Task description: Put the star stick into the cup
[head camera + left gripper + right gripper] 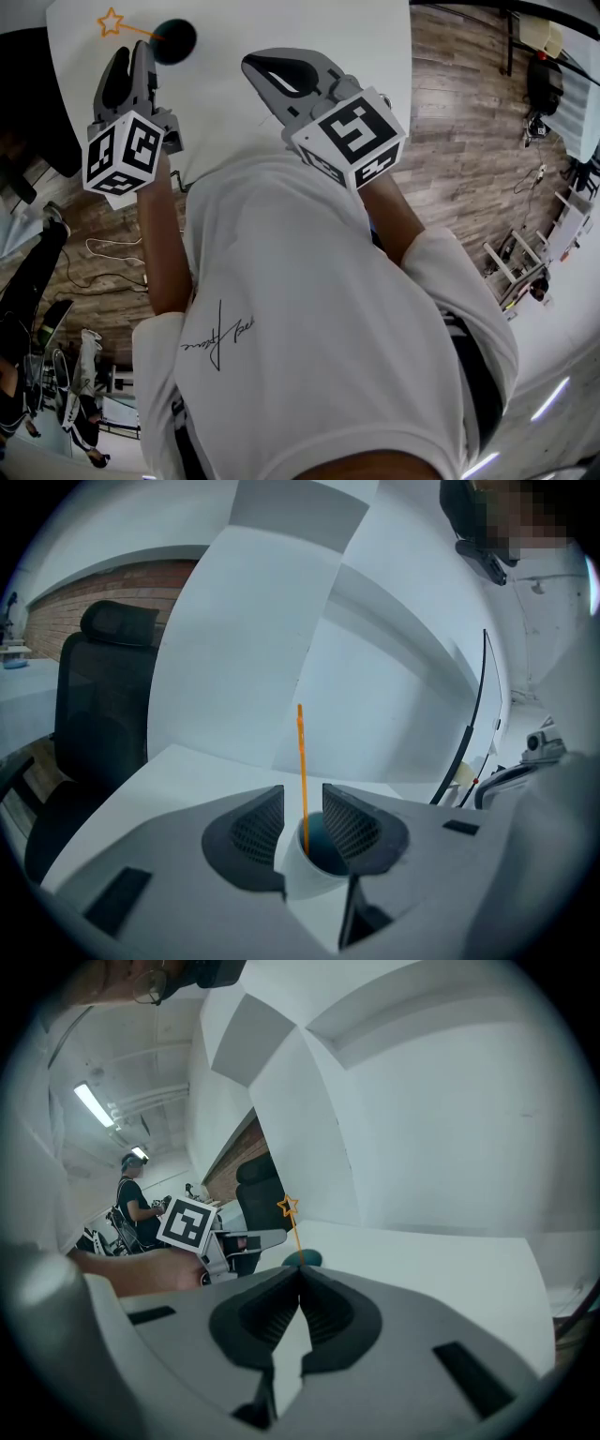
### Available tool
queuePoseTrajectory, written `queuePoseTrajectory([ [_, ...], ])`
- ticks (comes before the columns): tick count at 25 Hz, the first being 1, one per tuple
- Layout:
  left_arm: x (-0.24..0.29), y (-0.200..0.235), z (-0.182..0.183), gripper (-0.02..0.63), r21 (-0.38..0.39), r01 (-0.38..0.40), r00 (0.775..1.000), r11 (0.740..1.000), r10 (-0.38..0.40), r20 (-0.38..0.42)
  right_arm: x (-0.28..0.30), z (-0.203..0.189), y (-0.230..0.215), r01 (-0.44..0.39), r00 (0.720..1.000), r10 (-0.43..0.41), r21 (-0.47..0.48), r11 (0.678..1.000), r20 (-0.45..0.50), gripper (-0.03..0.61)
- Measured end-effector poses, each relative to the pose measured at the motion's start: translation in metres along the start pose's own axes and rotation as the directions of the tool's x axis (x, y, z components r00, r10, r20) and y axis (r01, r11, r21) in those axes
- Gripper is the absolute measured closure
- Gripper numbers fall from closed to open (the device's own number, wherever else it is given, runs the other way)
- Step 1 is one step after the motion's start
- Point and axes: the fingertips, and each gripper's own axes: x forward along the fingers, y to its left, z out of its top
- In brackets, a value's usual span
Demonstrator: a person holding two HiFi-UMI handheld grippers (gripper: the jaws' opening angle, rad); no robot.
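The star stick [302, 761] stands nearly upright in the cup [323, 855], dead ahead between the left gripper's [302, 797] wide-apart jaws (the nearer tool); the right gripper [298, 1277] is closed and empty.

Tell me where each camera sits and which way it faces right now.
Head view: on the person's head, facing steeply down at the table; shows the shirt, left gripper and right gripper.
Left gripper view: on the left gripper, facing along its open jaws at the cup with the stick standing in it; only the jaws show.
Right gripper view: on the right gripper, facing along its shut jaws across the table; a hand with the left gripper shows.
Shared: all three see the cup and stick.
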Motion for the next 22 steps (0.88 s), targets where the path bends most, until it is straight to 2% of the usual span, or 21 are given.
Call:
queuePoseTrajectory([
  [22,-0.036,-0.021,0.01,0.492,0.004,0.031,0.998,1.0,-0.031,0.053,-0.023,0.012,0.018,-0.015,0.998,0.019,-0.087,0.996,0.052,0.569],
])
